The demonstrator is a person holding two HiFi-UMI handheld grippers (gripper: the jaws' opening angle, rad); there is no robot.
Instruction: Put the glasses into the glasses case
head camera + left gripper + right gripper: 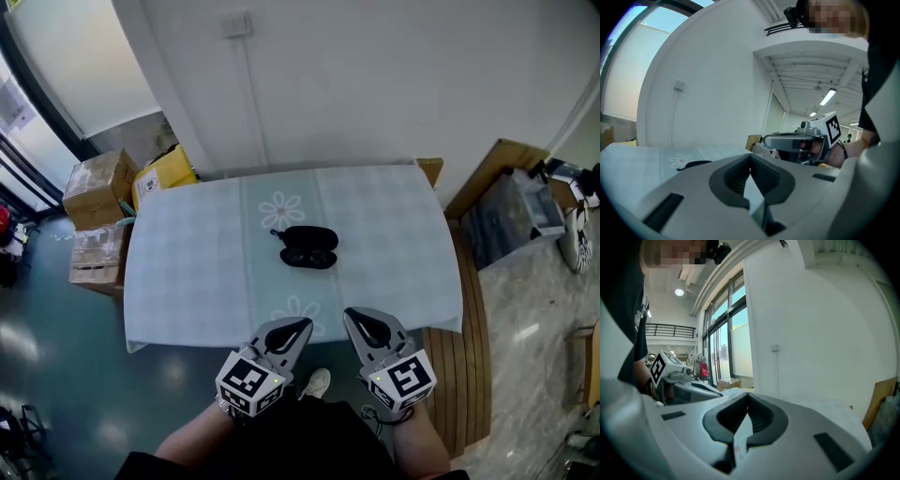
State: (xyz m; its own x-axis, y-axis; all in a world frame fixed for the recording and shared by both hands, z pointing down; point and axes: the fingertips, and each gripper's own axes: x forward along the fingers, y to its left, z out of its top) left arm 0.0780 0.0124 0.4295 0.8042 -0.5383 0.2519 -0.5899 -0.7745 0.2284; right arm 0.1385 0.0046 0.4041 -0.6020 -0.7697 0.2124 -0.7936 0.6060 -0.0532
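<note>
left gripper (298, 328): over the near edge of the worktop (187, 262), at 6 o'clock of the cloth, pointing to 1 o'clock
left fingers (733, 176): pressed together at the tips, nothing between them
right gripper (356, 321): just beside the left one, on its 3 o'clock side, pointing to 11 o'clock, also at the near edge
right fingers (726, 416): tips pressed together, nothing held
glasses case (307, 247): black, at mid-worktop, at 12 o'clock from both grippers and well apart from them; looks open, with a thin dark piece sticking out at its 10 o'clock
glasses: can't separate them from the case at this size
cross views: the left gripper view shows the right gripper (799, 140) at 2 o'clock and the case (696, 164) low at 9 o'clock; the right gripper view shows the left gripper (686, 385) at 9 o'clock
cloth: pale blue check with a flower print (281, 208) at 11 o'clock of the case
floor, 9 o'clock side: cardboard boxes (97, 187) and a yellow box (164, 173)
wall: socket plate (236, 23) at 12 o'clock
3 o'clock side: wooden boards (497, 169) and a clear bin (511, 220)
</note>
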